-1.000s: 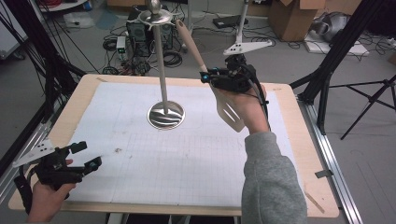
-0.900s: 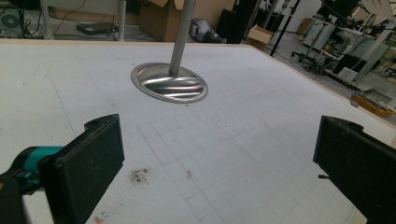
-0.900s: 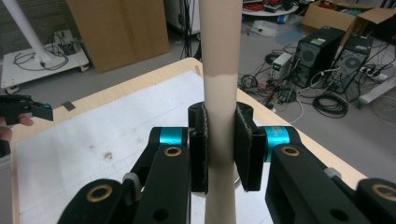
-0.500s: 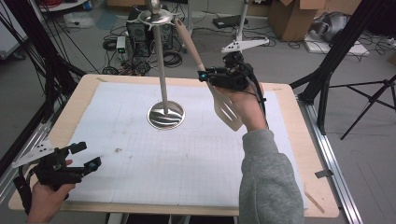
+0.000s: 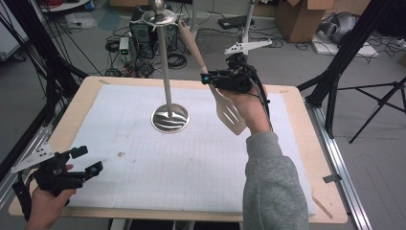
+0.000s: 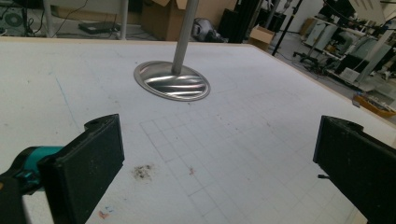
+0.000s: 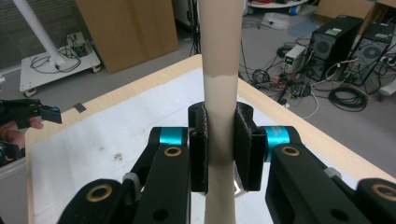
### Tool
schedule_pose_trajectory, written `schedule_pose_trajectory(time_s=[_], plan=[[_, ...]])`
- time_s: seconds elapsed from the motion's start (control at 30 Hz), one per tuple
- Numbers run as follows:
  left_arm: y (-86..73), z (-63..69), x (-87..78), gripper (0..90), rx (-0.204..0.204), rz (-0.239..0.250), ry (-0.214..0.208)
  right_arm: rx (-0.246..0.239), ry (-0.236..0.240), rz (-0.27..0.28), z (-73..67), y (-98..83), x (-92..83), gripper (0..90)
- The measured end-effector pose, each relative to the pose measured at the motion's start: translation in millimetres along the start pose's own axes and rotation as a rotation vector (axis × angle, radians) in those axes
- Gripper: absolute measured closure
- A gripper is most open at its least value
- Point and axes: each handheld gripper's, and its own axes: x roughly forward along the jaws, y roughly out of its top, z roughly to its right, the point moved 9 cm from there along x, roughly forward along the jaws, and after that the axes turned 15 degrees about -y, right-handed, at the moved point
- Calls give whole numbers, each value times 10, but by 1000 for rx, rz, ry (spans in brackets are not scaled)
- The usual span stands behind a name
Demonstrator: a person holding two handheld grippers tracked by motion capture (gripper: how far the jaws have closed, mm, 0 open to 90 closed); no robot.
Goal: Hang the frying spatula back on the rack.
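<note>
Overhead, right gripper (image 5: 210, 79) clamps spatula (image 5: 229, 111); blade visible.

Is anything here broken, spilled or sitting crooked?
Nothing looks broken. The spatula hangs slanted above the table, clamped by the right gripper, its handle end up at the top disc of the metal stand. A small dark smudge marks the white mat.

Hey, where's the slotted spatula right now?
In the high view the spatula is in the air right of centre, clamped by its handle in the right tool, its handle tip up by the top of the metal stand.
</note>
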Motion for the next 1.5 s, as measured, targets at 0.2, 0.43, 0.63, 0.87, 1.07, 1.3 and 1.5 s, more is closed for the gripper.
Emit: schedule_pose_trajectory(time_s=[0.2,0.43,0.63,0.87,1.07,1.3,1.5], plan=[[-1,-1,-12,21,-4,4,2,2,3,-8,-6,-9,50,780],[-6,-1,-19,21,-3,2,3,1,3,-10,-13,-16,98,780],[-14,-6,-30,21,-6,3,4,5,11,-10,-27,-22,154,780],[-21,-2,-54,21,-8,5,10,5,18,-13,-54,-39,237,780],[-28,-3,-100,21,-11,10,19,3,27,-11,-75,-58,321,780],[-54,-12,-151,21,-16,9,30,0,36,-4,-96,-77,438,780],[-51,15,-133,21,-7,6,32,1,40,1,-108,-92,503,779]])
